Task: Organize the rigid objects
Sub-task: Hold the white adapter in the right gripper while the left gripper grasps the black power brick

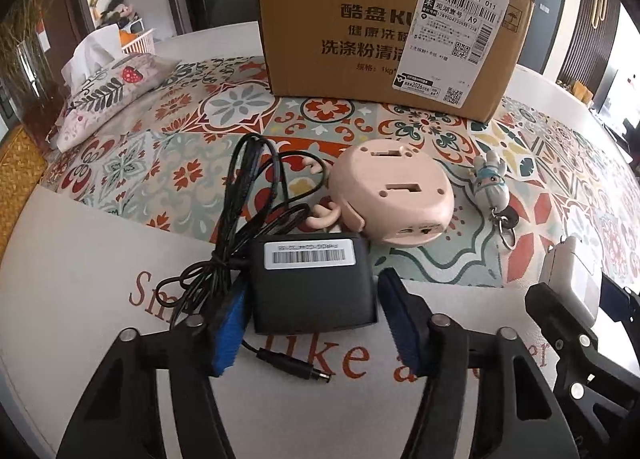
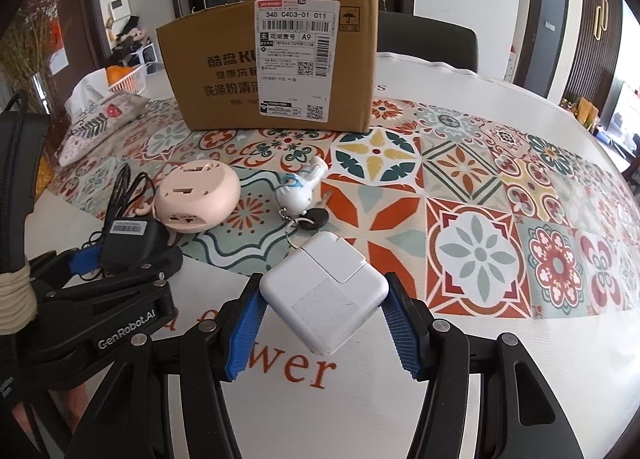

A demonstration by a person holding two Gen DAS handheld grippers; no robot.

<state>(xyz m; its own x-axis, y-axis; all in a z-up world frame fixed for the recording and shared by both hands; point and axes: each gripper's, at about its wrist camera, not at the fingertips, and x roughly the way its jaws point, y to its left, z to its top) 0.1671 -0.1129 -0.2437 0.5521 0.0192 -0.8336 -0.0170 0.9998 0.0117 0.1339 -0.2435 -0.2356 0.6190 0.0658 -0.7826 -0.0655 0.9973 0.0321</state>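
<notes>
black power adapter [image 1: 314,283] w/ barcode label, flat betw left tool [image 1: 310,325] pads, cord bundled to its left. white square charger [image 2: 325,293] tilted corner-down betw right tool [image 2: 325,329] pads. pink round gadget [image 1: 394,197], bunny keychain [image 1: 491,185] just ahead, cardboard box [image 1: 384,27] beyond.

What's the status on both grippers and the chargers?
Left gripper fingers straddle black power adapter, open. Right gripper fingers at white charger corners; grip unclear. Pink round gadget, bunny keychain before cardboard box.
</notes>
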